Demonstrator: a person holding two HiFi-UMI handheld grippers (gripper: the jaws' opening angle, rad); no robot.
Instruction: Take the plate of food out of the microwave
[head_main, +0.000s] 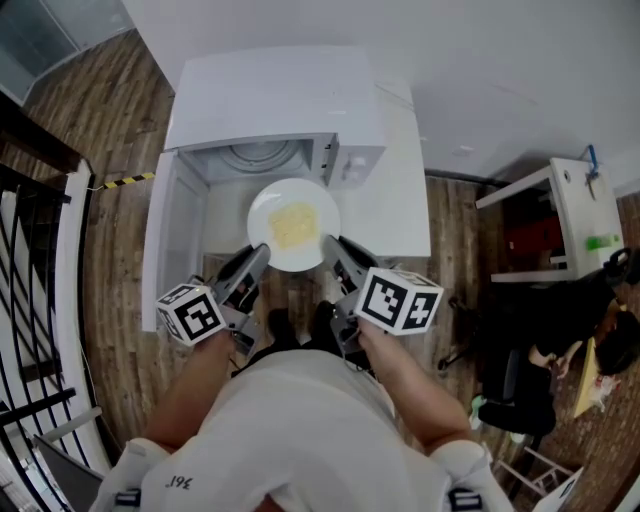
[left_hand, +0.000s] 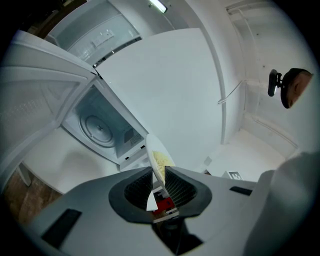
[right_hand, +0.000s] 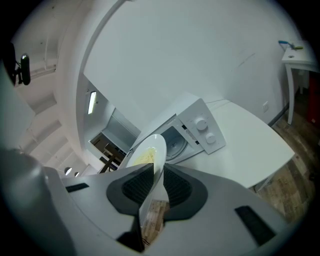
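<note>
The plate (head_main: 272, 207) with its pile of yellow food (head_main: 294, 226) is held in the air just in front of the open microwave (head_main: 270, 110), clear of its mouth and roughly over the front edge of the white bench (head_main: 400, 205), with the door (head_main: 165, 240) swung out to the left. The left hand-held gripper (head_main: 262, 250) pinches the near-left rim and the right hand-held gripper (head_main: 330, 243) the near-right rim, each set of jaws narrow and clamped on the thin edge, as both gripper views show. The plate looks stiff, glazed and breakable, so likely slippery in the ribbed pads; with both grips on the near side, its far edge may tend to dip, and the loose food could slide unless it is kept level
</note>
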